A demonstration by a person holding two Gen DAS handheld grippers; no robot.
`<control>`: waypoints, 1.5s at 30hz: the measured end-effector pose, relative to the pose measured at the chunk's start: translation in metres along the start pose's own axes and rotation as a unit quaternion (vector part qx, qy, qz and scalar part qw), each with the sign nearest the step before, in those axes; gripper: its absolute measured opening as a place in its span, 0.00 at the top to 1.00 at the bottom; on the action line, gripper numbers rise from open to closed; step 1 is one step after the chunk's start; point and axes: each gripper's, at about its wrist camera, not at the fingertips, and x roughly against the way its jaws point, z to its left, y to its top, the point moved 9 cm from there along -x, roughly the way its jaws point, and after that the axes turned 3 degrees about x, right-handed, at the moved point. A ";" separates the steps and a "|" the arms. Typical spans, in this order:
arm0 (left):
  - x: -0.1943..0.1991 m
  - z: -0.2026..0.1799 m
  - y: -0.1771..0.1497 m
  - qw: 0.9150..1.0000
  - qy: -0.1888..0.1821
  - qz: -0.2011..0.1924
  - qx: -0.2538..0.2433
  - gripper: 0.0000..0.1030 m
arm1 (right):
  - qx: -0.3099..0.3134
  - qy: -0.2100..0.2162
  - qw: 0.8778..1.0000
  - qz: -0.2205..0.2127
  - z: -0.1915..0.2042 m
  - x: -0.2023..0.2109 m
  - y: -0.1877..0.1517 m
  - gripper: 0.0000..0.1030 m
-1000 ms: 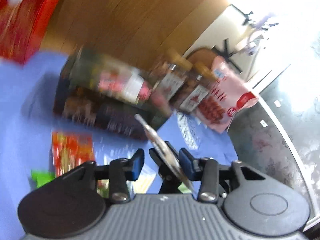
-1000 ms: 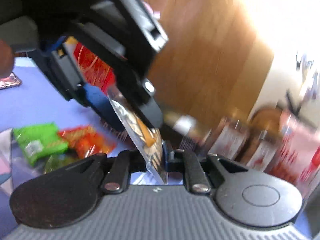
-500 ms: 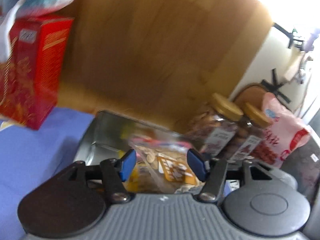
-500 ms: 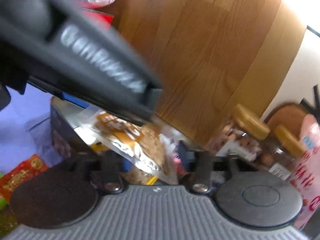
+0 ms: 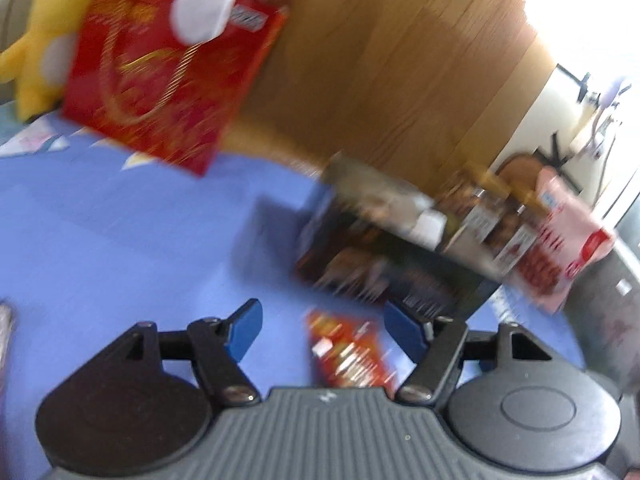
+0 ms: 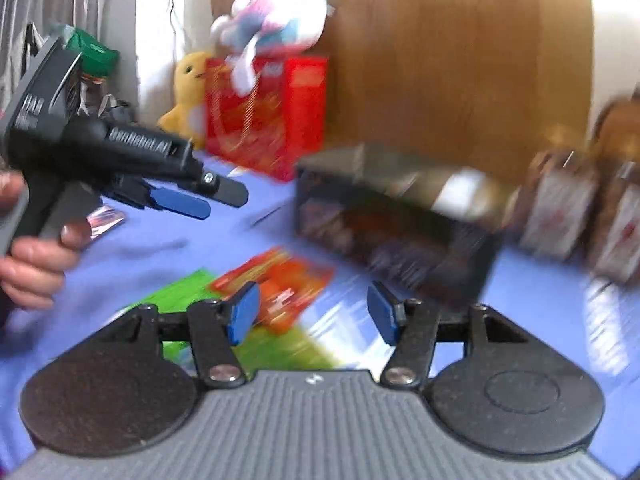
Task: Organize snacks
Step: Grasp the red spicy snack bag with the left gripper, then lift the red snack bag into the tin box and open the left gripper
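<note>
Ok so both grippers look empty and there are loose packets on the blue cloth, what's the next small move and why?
Probably lower the right gripper onto the orange-red foil snack packet lying flat on the blue cloth. Its jaws have just been opening and hold nothing; the packet sits right ahead of them, in front of the dark open tin box. The left gripper is open and empty too.

Motion blur is smearing my view of the dark box point(image 5: 384, 264) and jars point(image 6: 560, 208); their labels are staying unreadable.

A yellow plush toy point(image 5: 38, 36) sits beside a pastel plush toy point(image 6: 276, 20).
</note>
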 end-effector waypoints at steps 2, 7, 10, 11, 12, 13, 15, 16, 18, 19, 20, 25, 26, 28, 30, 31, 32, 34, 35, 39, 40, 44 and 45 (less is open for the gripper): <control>0.004 0.012 -0.011 1.000 0.011 0.009 0.003 0.33 | -0.008 0.016 1.000 0.020 0.022 0.000 -0.004 0.39; -0.005 0.027 -0.023 0.998 -0.007 0.040 0.040 0.33 | -0.037 0.055 0.995 0.077 0.028 -0.040 -0.003 0.28; -0.003 0.029 -0.025 0.998 -0.025 0.042 0.044 0.34 | -0.080 0.087 0.989 0.085 0.038 -0.045 -0.008 0.27; -0.003 0.028 -0.026 0.997 -0.033 0.046 0.049 0.34 | -0.073 0.090 0.990 0.082 0.043 -0.040 -0.010 0.27; -0.005 0.027 -0.026 0.996 -0.042 0.050 0.055 0.35 | -0.063 0.099 0.990 0.079 0.049 -0.036 -0.010 0.27; -0.006 0.027 -0.026 0.996 -0.049 0.053 0.060 0.35 | -0.060 0.104 0.990 0.078 0.052 -0.033 -0.011 0.27; -0.010 0.024 -0.026 0.995 -0.053 0.058 0.063 0.36 | -0.061 0.102 0.990 0.078 0.052 -0.031 -0.011 0.28; -0.011 0.022 -0.026 0.995 -0.054 0.060 0.062 0.36 | -0.064 0.100 0.990 0.077 0.051 -0.030 -0.011 0.28; -0.015 0.015 -0.026 0.994 -0.059 0.066 0.063 0.39 | -0.067 0.092 0.991 0.073 0.047 -0.030 -0.008 0.28; -0.018 0.011 -0.026 0.994 -0.060 0.071 0.063 0.39 | -0.067 0.087 0.991 0.074 0.044 -0.031 -0.008 0.28; -0.022 0.007 -0.025 0.994 -0.056 0.074 0.059 0.39 | -0.078 0.085 0.990 0.078 0.038 -0.032 -0.010 0.29; -0.047 -0.011 -0.026 0.993 -0.051 0.101 0.032 0.72 | -0.138 0.095 0.982 0.084 0.021 -0.038 -0.013 0.44; -0.050 -0.012 -0.027 0.993 -0.049 0.103 0.028 0.77 | -0.131 0.083 0.984 0.083 0.021 -0.039 -0.013 0.48; -0.053 -0.016 -0.028 0.991 -0.069 0.111 0.037 0.82 | -0.119 0.072 0.987 0.080 0.023 -0.040 -0.012 0.49; -0.053 -0.015 -0.028 0.991 -0.077 0.104 0.041 0.83 | -0.118 0.063 0.988 0.073 0.023 -0.041 -0.012 0.50; -0.053 -0.014 -0.028 0.991 -0.080 0.101 0.044 0.83 | -0.116 0.055 0.989 0.069 0.023 -0.040 -0.013 0.53; -0.054 -0.013 -0.029 0.991 -0.082 0.099 0.047 0.83 | -0.114 0.047 0.990 0.063 0.023 -0.040 -0.013 0.55; -0.054 -0.011 -0.030 0.990 -0.089 0.096 0.051 0.83 | -0.112 0.038 0.992 0.052 0.025 -0.038 -0.015 0.56; -0.053 -0.011 -0.029 0.990 -0.091 0.095 0.052 0.84 | -0.110 0.037 0.992 0.048 0.024 -0.038 -0.016 0.56; -0.052 -0.009 -0.029 0.988 -0.098 0.097 0.064 0.84 | -0.108 0.024 0.993 0.037 0.022 -0.036 -0.016 0.44; -0.051 -0.008 -0.029 0.988 -0.099 0.096 0.068 0.84 | -0.101 0.010 0.994 0.035 0.021 -0.036 -0.016 0.34; -0.049 -0.007 -0.028 0.989 -0.097 0.090 0.072 0.84 | -0.082 -0.001 0.996 0.035 0.024 -0.042 -0.014 0.32; -0.048 -0.007 -0.027 0.989 -0.096 0.086 0.071 0.84 | -0.087 0.003 0.996 0.034 0.024 -0.043 -0.013 0.32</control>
